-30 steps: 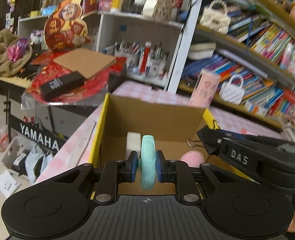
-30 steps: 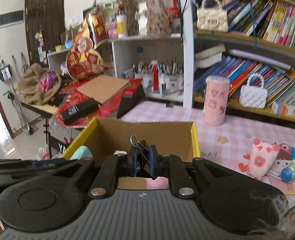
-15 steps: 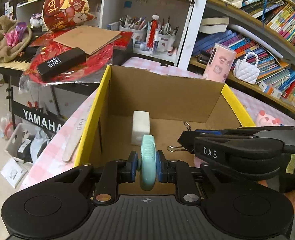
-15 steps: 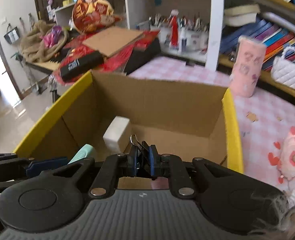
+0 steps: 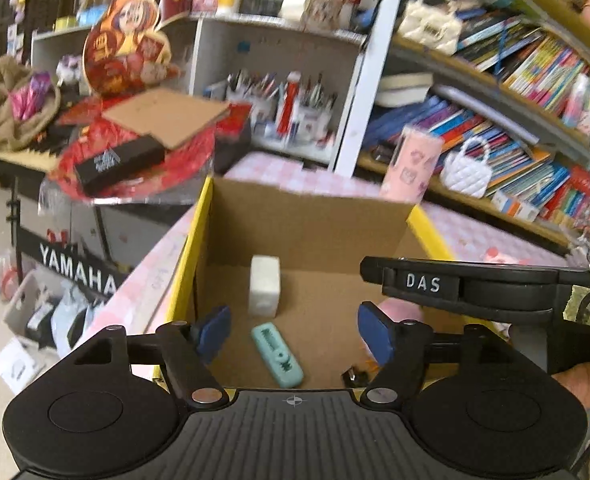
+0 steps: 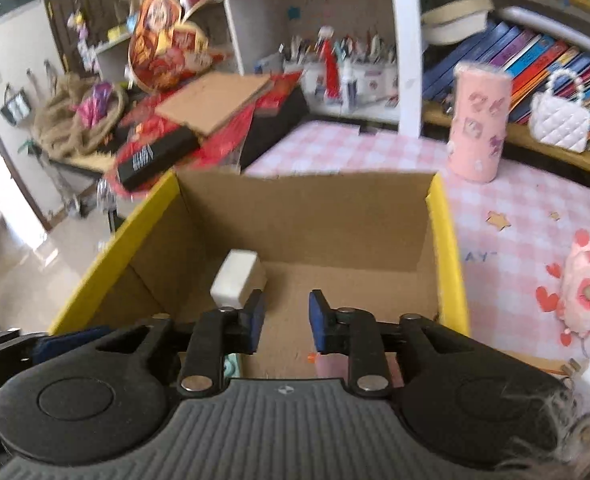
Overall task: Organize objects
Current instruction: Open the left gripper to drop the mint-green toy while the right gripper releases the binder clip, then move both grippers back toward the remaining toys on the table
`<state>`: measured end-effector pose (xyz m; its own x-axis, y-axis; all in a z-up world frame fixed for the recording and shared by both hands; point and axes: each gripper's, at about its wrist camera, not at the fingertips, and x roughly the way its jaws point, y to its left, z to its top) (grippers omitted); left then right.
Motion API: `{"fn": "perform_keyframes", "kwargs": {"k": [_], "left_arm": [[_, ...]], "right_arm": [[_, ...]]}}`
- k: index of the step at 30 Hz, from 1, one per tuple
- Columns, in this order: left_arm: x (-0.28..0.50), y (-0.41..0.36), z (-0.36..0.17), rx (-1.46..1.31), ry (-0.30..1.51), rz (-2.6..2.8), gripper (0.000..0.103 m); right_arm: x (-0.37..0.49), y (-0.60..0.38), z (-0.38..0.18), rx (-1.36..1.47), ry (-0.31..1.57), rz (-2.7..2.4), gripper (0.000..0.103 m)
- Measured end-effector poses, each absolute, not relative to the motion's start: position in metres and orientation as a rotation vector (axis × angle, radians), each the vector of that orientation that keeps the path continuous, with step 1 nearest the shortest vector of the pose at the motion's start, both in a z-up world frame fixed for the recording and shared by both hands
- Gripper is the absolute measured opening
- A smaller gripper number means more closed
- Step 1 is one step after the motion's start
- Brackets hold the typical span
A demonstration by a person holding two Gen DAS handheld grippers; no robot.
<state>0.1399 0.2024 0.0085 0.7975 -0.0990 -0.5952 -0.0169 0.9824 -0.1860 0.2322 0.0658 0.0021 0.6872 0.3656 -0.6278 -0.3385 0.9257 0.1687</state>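
1. Since the earlier frame both grippers have let go: the mint case [image 5: 277,355] is now lying on the floor of the cardboard box [image 5: 311,220], near the white block [image 5: 263,286].
2. Left gripper [image 5: 293,334] is hanging jaws-wide and empty; right gripper [image 6: 283,320] is also parted and empty.
3. The case is looking light, rigid and slick; pinch its long sides.

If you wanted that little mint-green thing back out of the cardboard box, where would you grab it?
Probably across its narrow sides at mid-length, coming straight down from above. The mint-green piece lies flat on the floor of the cardboard box, long and slim and set diagonally, so the fingers should turn to straddle its width. The walls seem to block any sideways approach, and the white block stands apart behind it.
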Motion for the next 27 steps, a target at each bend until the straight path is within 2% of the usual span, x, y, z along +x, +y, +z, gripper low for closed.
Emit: {"fn": "perform_keyframes", "kwargs": {"k": [6,14,27], "left_arm": [[0.108,0.203,0.027,-0.18,0.578,-0.039,0.076],[0.07,0.212,0.031,-0.186,0.569,-0.02,0.077],[0.017,0.212,0.009,-0.138,0.642,0.022,0.077]], "right_arm": [[0.192,0.047,0.027,0.052,0.575,0.299,0.042],[0.127,0.031,0.034,0.018,0.482,0.21,0.043],[0.044,0.044,-0.008,-0.036,0.586,0.184,0.043]]}}
